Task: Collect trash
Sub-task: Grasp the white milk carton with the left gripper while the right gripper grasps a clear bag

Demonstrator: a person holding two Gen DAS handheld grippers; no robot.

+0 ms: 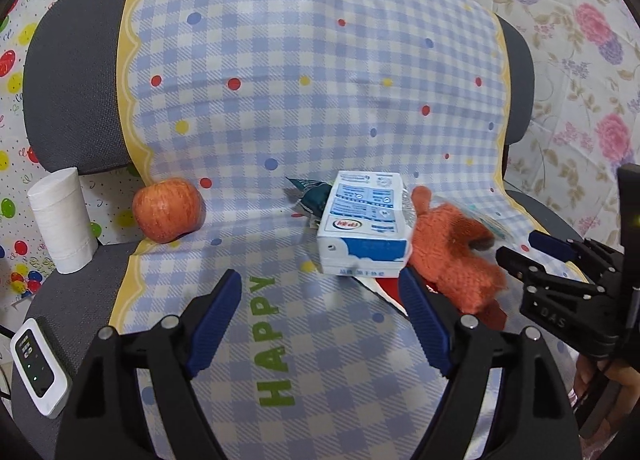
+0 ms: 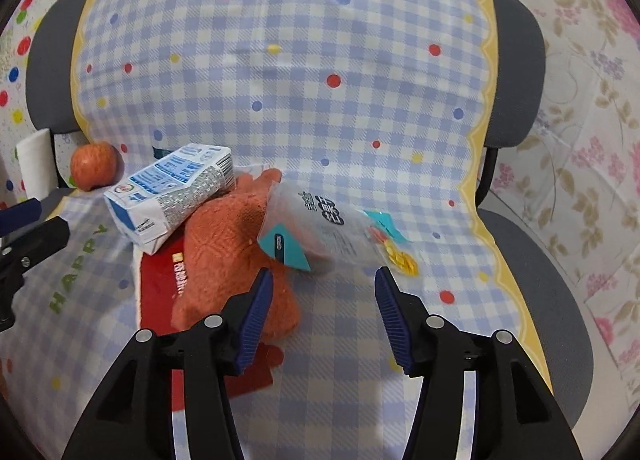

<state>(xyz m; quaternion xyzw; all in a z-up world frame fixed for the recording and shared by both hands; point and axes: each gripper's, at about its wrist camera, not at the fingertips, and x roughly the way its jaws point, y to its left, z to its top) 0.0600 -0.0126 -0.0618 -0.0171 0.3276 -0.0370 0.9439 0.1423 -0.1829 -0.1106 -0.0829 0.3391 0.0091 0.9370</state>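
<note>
The carton (image 1: 366, 223) is lying just ahead of the left gripper (image 1: 320, 324), a little toward its right finger, leaning on the orange plush (image 1: 456, 256) with a red wrapper (image 1: 384, 286) underneath. The clear packet (image 2: 332, 227) is lying just ahead of the right gripper (image 2: 320, 316), draped over the plush's far side. Both grippers are standing spread with nothing between the fingers, pointing down at the pile on the checked cloth (image 1: 280, 79) covering the chair (image 1: 76, 79).

By the look of it, collecting is barely under way: carton, packet, red wrapper and a dark wrapper (image 1: 310, 195) behind the carton are all still lying loose, and no bin or bag is showing.

The left view is showing the dark wrapper, a paper roll (image 1: 60, 219) and a small white device (image 1: 38, 368) far to the gripper's left, plus the apple (image 1: 168, 209) in full. The right view is showing the packet's print and teal corners, the carton's silver crushed side and more of the red wrapper.
</note>
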